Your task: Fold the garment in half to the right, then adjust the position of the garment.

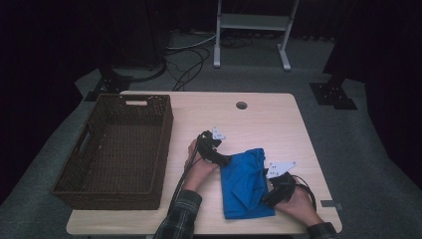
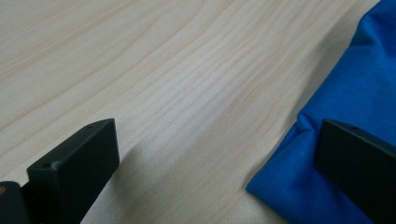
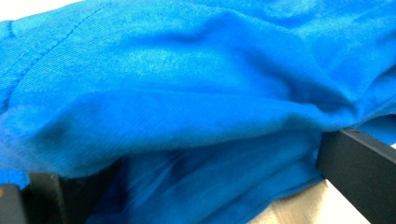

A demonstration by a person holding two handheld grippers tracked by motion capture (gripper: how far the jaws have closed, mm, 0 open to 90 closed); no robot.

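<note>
A blue cloth (image 1: 244, 181) lies folded and rumpled on the light wooden table (image 1: 259, 119), near the front edge. My left gripper (image 1: 224, 160) is open at the cloth's upper left edge. In the left gripper view (image 2: 217, 135) one jaw rests over bare wood and the other against the cloth's folded edge (image 2: 355, 93). My right gripper (image 1: 271, 191) sits at the cloth's right side. In the right gripper view (image 3: 196, 158) its jaws stand wide apart with bunched blue cloth (image 3: 187, 70) between them, not pinched.
A dark brown wicker basket (image 1: 166, 132) with handle slots stands on the left half of the table. A small round hole (image 1: 242, 105) is near the table's far edge. Beyond the table are a white stand (image 1: 251, 22) and cables on the grey floor.
</note>
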